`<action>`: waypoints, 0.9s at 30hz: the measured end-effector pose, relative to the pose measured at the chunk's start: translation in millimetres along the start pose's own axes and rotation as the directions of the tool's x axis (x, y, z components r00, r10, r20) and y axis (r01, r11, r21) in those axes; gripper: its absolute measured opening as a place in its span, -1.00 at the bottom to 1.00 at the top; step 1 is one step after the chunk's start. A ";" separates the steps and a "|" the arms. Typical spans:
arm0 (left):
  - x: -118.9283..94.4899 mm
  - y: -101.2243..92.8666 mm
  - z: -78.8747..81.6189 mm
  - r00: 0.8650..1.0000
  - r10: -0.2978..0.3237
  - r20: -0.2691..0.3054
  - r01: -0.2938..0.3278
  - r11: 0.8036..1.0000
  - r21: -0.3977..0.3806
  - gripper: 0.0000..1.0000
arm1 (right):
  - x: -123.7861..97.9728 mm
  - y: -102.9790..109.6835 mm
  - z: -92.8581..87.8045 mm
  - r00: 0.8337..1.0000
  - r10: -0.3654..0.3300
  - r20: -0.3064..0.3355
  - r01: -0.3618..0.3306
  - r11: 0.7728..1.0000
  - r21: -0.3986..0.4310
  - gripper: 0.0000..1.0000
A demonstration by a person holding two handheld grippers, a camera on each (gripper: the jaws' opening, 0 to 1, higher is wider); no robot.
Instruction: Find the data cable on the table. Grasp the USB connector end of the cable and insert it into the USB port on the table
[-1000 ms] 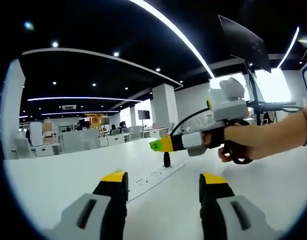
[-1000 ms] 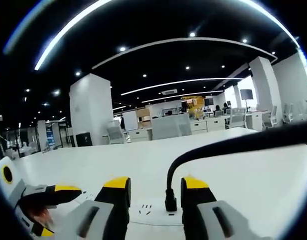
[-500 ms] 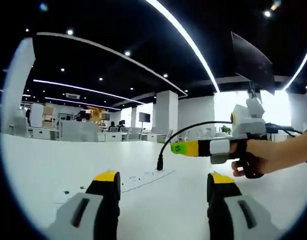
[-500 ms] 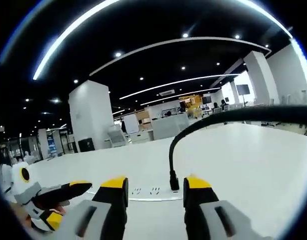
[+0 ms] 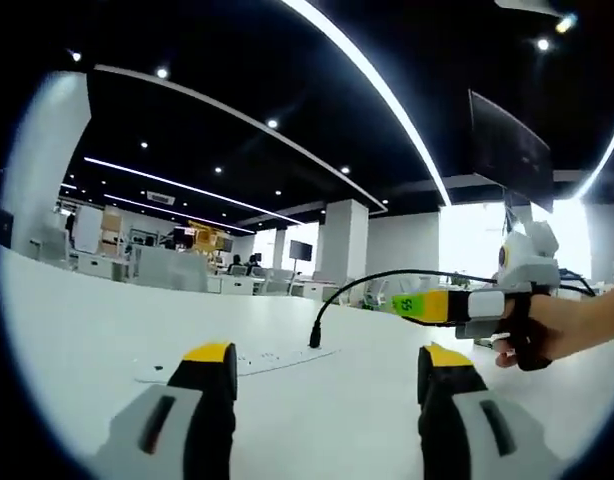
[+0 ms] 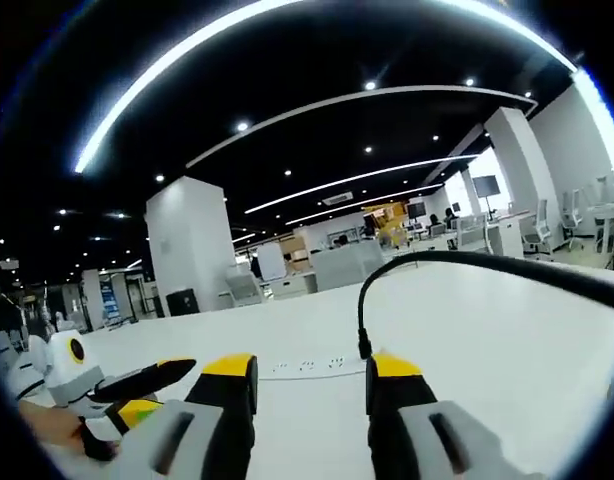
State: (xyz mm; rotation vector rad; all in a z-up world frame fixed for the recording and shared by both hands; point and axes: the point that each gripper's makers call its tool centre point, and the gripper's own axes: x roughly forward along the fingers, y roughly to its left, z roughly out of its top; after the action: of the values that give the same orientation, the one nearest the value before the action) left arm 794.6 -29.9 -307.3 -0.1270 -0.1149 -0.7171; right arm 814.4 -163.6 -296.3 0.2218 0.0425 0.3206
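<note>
Near the port strip (image 5: 272, 358), my left tool (image 5: 327, 360) and right tool (image 6: 309, 362) stand spread, empty; the cable (image 5: 377, 273), springy, could lever its USB plug (image 5: 314, 338) out.

Cable end (image 5: 314, 338) on socket strip (image 5: 277, 358) — perhaps plugged, strip on table (image 5: 87, 320)

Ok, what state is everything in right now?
Left gripper: jaws open, empty.
Right gripper: jaws open, empty.
Socket strip: flat on the table.
Cable connector: upright in the socket strip, apparently plugged in, ungripped.
</note>
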 end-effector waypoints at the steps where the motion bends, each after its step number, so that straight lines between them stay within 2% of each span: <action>1: -2.5 -2.1 1.1 1.000 -0.001 0.002 0.001 1.000 0.004 0.48 | -2.1 0.5 0.1 1.000 0.000 0.001 0.000 1.000 0.000 -0.12; 6: -24.0 -22.9 7.5 1.000 -0.022 0.017 0.021 0.998 0.062 0.51 | -34.6 9.2 1.3 0.999 0.002 0.032 -0.002 1.000 0.000 -0.12; 10: -42.8 -29.6 14.0 0.999 -0.007 0.044 0.004 0.998 0.064 0.52 | -56.0 15.6 -0.1 0.999 0.004 0.044 -0.003 1.000 -0.017 -0.11; 13: -49.0 -28.1 15.2 0.999 0.002 0.045 -0.006 0.997 0.072 0.56 | -68.5 19.8 -1.3 0.999 0.006 0.052 -0.005 1.000 -0.021 -0.10; 18: -71.3 -32.4 17.7 0.999 0.012 0.036 -0.014 0.998 0.061 0.61 | -94.5 35.7 1.6 0.996 0.020 0.085 -0.017 0.999 -0.044 -0.10; 24: -104.7 -30.7 22.9 0.997 0.052 0.049 -0.052 0.999 0.011 0.59 | -129.1 51.5 2.1 0.992 0.025 0.127 -0.017 0.998 -0.069 -0.09; 27: -127.3 -36.2 26.9 0.997 0.062 0.055 -0.063 0.998 0.014 0.59 | -149.1 50.9 2.3 0.987 -0.004 0.159 0.014 0.998 -0.059 -0.08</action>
State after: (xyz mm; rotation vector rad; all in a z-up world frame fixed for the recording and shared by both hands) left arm 673.8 29.6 -296.9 -0.1346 -0.1684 -0.6504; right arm 657.5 -164.3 -281.7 0.1868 -0.1237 0.2941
